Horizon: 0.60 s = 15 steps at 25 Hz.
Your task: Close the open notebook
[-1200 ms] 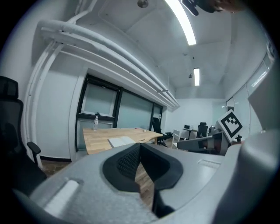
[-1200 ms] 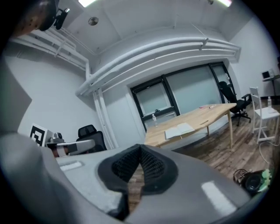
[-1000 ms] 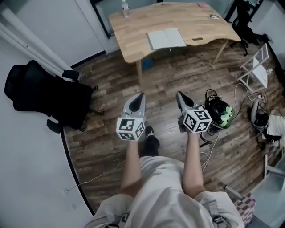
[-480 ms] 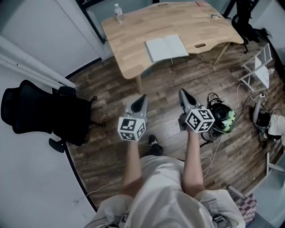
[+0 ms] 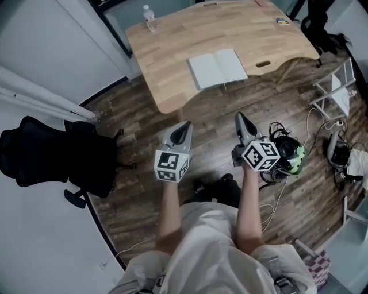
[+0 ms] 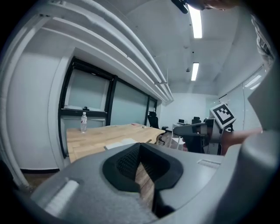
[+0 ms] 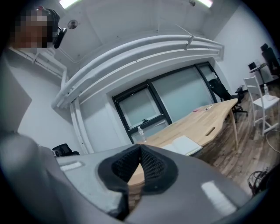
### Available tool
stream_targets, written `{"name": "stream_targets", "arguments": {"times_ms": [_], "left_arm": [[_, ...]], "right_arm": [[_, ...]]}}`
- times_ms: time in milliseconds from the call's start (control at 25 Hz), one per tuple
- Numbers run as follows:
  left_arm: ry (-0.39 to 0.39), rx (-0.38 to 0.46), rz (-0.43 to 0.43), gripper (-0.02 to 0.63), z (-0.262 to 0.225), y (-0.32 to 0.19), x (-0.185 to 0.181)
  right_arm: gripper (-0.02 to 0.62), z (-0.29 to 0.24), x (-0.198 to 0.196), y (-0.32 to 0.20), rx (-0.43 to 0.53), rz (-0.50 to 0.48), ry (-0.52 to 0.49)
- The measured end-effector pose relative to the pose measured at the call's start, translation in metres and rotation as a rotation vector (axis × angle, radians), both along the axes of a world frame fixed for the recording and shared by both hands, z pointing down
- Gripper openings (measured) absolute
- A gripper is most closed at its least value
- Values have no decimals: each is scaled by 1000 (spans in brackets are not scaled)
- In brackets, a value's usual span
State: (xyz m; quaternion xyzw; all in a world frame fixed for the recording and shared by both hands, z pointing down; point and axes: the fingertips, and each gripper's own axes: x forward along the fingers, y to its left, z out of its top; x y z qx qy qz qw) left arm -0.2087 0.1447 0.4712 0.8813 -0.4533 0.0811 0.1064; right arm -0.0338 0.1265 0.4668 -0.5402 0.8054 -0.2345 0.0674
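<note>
left tongs (image 5: 185, 124) and right tongs (image 5: 238, 116) are sitting together, empty; notebook (image 5: 217, 68) is looking light, floppy: lift one cover's outer edge.

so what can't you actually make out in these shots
- Head view: anything written on the pages of the open notebook; too small.
- Head view: the label on the water bottle and what the small item at the far edge of the table is; too small.
- Left gripper view: the notebook's near edge, hidden behind the body of the left hand-held gripper.
</note>
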Motion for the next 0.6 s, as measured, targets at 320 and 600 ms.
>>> {"name": "stream_targets", "arguments": {"times_ms": [320, 600], "left_arm": [[-31, -43, -89, 8, 8, -49, -18], [9, -33, -169, 8, -6, -116, -3]], "right_arm": [[1, 0, -1, -67, 4, -30, 92], [0, -40, -12, -152, 88, -175, 144]]}}
